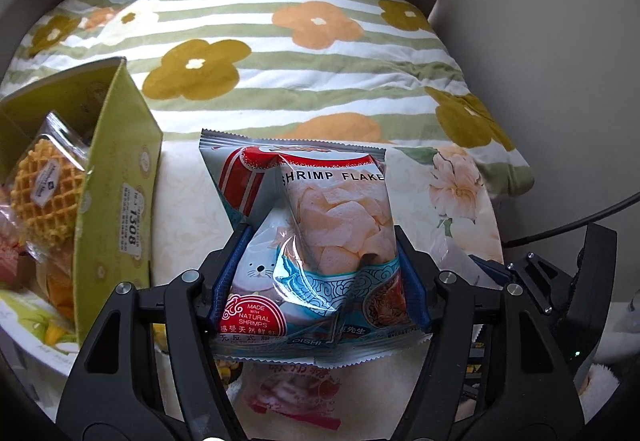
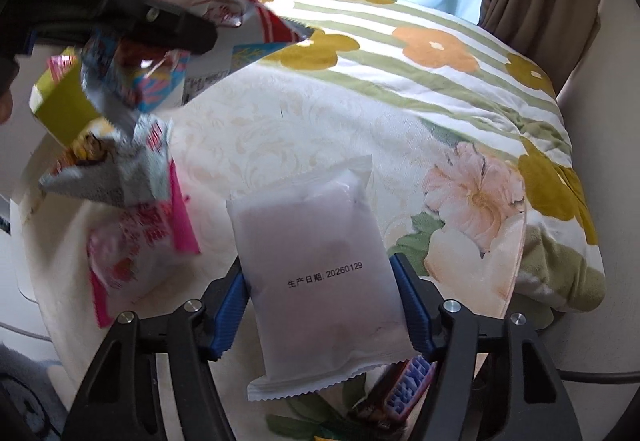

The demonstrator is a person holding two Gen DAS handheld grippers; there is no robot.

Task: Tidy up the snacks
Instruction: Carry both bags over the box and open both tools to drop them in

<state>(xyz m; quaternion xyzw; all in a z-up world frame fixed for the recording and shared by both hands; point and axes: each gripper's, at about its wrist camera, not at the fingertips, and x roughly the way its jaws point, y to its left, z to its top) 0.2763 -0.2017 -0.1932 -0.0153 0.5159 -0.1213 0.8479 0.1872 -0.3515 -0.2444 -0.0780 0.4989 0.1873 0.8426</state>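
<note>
Snacks are seen at both frames' centres: a shrimp flakes bag [image 1: 320, 233] is pinched by the part-closed left gripper [image 1: 320, 281], beside a green box [image 1: 116, 193] at left; a smaller white packet [image 2: 320, 281] is clamped by the right gripper [image 2: 320, 309], likewise part-closed.

A pink snack packet [image 1: 294, 397] lies largely hidden beneath the shrimp flakes bag [image 1: 316, 241], its print unreadable. The green box [image 1: 116, 177] runs off the frame's left edge. In the right wrist view, a blurred pink-and-white packet [image 2: 136, 245] defies reading; a purple wrapper [image 2: 408, 385] peeks from under the white pouch [image 2: 320, 281].
</note>
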